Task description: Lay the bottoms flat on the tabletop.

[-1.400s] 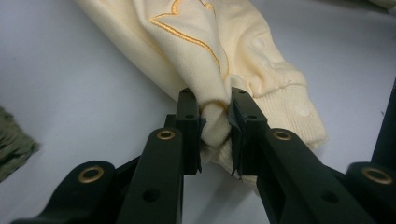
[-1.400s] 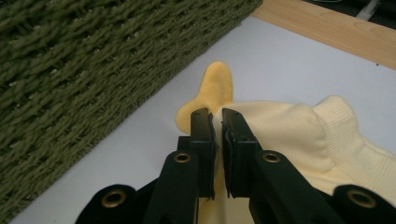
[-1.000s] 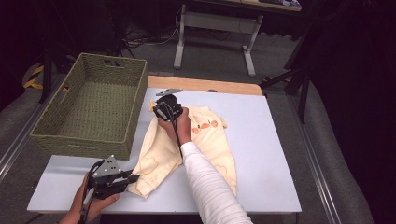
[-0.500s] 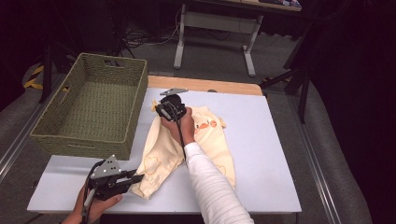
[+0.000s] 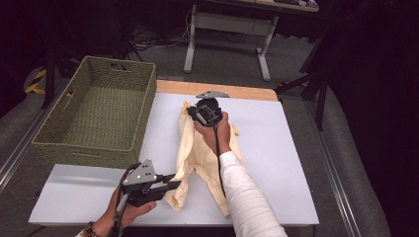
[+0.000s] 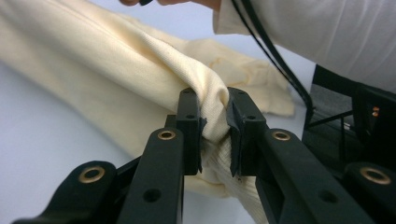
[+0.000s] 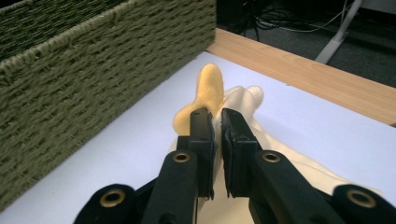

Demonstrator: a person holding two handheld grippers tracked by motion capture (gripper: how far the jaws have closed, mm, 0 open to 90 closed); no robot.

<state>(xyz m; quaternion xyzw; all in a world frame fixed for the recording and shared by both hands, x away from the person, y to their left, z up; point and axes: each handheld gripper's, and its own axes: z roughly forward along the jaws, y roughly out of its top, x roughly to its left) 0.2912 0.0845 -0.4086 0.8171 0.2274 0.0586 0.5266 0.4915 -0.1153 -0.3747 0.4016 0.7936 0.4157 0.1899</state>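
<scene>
The left gripper's (image 6: 215, 135) jaws pinch a bunched fold of the cream garment (image 6: 116, 70) at its near end. The right gripper's (image 7: 217, 130) jaws are clamped on the garment's far end, thin fabric between the pads. The garment lies stretched lengthwise on the white table (image 5: 291, 148), between the two grippers. A green woven basket (image 5: 94, 113) stands at the table's left, just beside the garment's far end.

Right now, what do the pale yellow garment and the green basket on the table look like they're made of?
Pale yellow garment: soft knitted fabric, probably cotton, matte; fine ribbed rows show where the left gripper pinches it. Green woven basket: twisted cord or paper rope, possibly seagrass, matte; thick plaited strands show on its wall.
</scene>
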